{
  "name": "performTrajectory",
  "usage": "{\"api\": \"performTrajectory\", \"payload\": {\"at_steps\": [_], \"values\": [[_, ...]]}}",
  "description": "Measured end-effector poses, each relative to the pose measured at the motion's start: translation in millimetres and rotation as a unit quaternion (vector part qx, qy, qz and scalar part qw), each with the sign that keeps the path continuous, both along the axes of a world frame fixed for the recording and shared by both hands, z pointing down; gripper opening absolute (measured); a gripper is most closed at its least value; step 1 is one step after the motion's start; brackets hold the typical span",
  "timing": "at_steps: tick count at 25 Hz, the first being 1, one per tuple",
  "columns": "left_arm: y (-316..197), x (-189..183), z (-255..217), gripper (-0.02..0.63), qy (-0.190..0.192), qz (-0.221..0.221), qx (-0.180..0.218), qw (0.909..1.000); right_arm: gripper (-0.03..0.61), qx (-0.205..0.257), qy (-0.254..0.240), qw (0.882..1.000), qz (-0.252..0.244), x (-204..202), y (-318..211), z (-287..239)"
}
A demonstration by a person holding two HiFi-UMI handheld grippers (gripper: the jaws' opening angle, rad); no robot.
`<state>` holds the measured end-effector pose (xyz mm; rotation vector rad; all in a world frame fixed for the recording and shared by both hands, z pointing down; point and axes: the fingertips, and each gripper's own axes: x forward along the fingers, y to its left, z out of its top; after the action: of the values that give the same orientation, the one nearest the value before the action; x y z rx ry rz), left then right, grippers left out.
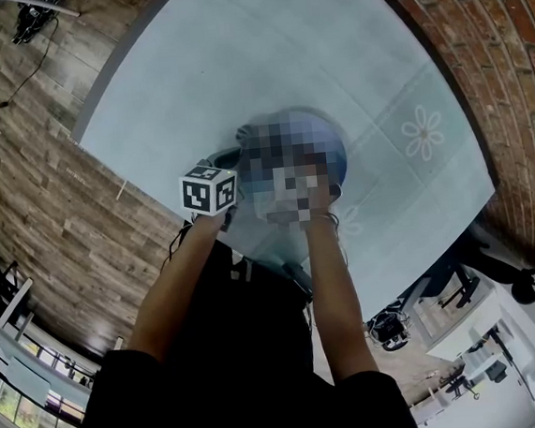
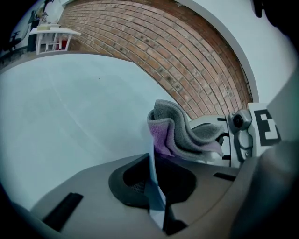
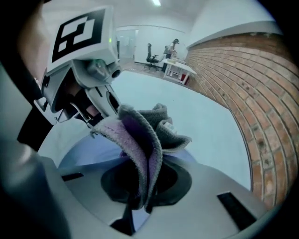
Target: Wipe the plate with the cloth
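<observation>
dim, bluish light; heavy fisheye edge warp

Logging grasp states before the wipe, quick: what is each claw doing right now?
Left claw: closed on the rim of the plate.
Right claw: closed on the cloth, which is bunched up over the plate.

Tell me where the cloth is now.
In the right gripper view, the cloth is pinched in the right tongs, draped against the plate that the left tongs hold by its rim.
</observation>
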<state>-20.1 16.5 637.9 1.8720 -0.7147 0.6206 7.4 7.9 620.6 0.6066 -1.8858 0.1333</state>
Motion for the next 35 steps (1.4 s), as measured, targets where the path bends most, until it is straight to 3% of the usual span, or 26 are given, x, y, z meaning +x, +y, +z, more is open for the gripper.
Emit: {"api": "performTrajectory", "payload": {"at_steps": [6,10,14,23,29,35], "values": [[-1.2,0.4,0.2,0.043,0.006,0.003,-0.003,1.0000,0.057,0.048,0.034,0.990,0.132,66.5,-8.1,-18.8],[-1.5,0.4,0.0,0.043,0.005,0.005,0.001,1.0000,0.057,0.048,0.071,0.984,0.158,102.2,-11.5,-7.5],[-0.4,2.0,0.1,0.043,0.007,0.005,-0.001,1.0000,0.056,0.036,0.061,0.984,0.166,105.3,-9.6,6.2],[-2.0,1.6,-0.6,0.043,0.005,0.006,0.002,1.0000,0.055,0.054,0.094,0.992,0.065,54.1,-3.8,5.4],[-1.5,0.7,0.1,0.043,0.005,0.003,-0.001,1.0000,0.054,0.062,0.091,0.994,-0.001,19.5,19.4,5.8],[-1.1,1.3,0.1,0.043,0.007,0.002,-0.004,1.0000,0.054,0.066,0.079,0.994,-0.025,7.4,36.8,5.7]]}}
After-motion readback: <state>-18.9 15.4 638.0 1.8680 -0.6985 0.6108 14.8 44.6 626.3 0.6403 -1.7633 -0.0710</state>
